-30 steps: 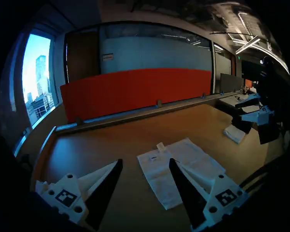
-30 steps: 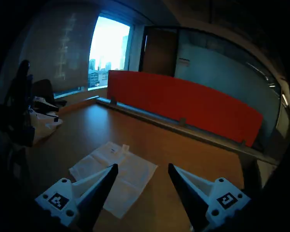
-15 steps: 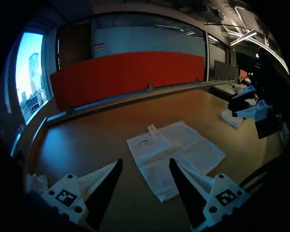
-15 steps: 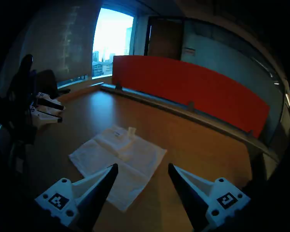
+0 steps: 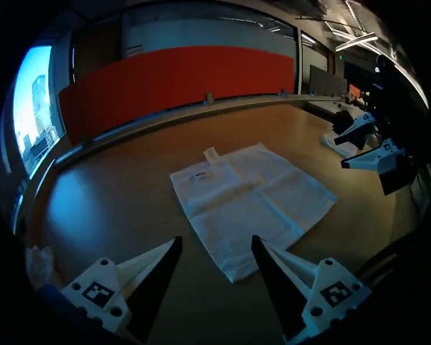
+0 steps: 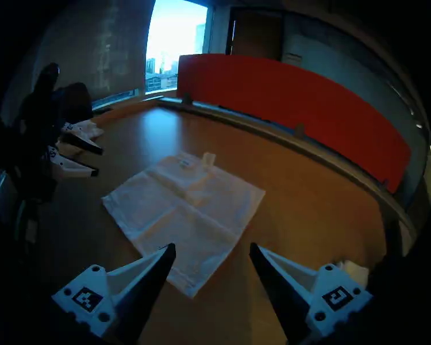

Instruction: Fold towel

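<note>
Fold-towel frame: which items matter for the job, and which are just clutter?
Job:
white towel, spread flat on the table
left gripper, open
right gripper, open

Lying about:
folded white cloth
crumpled white cloth
red partition

White towel [image 5: 253, 197] flat on table [image 5: 123, 190]

The towel [image 5: 256, 198] label [image 5: 201, 176] is too small to read.
</note>
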`<state>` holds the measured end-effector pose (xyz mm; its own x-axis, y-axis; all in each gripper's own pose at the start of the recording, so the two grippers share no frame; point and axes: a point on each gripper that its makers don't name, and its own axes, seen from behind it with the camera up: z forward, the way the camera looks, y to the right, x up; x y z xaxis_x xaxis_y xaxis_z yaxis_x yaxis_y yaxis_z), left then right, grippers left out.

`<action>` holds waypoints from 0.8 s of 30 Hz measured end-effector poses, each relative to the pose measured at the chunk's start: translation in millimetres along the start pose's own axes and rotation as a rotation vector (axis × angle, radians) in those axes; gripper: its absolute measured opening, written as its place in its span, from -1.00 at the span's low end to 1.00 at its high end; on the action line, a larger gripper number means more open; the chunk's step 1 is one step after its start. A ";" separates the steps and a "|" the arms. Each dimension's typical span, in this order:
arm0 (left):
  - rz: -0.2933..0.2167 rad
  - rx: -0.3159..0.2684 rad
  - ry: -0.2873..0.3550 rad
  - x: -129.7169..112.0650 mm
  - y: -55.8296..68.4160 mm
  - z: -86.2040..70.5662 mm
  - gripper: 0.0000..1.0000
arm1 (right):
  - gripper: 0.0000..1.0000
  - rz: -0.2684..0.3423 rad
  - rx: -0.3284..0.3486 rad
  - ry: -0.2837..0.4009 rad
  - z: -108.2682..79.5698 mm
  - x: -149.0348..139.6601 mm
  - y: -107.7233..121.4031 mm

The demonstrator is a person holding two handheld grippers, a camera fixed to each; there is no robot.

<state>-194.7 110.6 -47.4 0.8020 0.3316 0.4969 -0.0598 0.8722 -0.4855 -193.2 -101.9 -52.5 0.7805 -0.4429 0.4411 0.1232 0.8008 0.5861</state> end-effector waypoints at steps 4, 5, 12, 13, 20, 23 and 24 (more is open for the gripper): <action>0.011 -0.008 -0.036 -15.5 1.6 7.5 0.77 | 1.00 -0.001 0.014 -0.028 7.4 -15.8 -4.9; 0.015 -0.011 -0.046 -19.4 2.4 9.5 0.77 | 1.00 -0.002 0.018 -0.036 9.3 -20.3 -6.0; 0.040 -0.034 -0.099 -40.3 9.9 21.2 0.77 | 1.00 -0.008 0.041 -0.086 19.3 -48.5 -13.4; 0.043 -0.038 -0.106 -42.6 10.9 22.7 0.77 | 1.00 -0.008 0.043 -0.092 20.8 -51.9 -14.1; 0.047 -0.064 -0.150 -58.2 18.9 31.5 0.78 | 1.00 -0.013 0.062 -0.134 29.2 -73.1 -18.3; 0.049 -0.070 -0.167 -64.4 21.4 34.4 0.78 | 0.97 -0.021 0.077 -0.157 30.8 -81.9 -20.7; 0.050 -0.072 -0.172 -66.2 22.1 35.2 0.77 | 0.96 -0.023 0.081 -0.163 31.2 -84.4 -21.4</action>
<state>-270.0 120.7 -65.7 0.6853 0.4357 0.5836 -0.0492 0.8272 -0.5598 -280.8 -94.2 -81.1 0.6674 -0.5258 0.5274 0.0851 0.7574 0.6474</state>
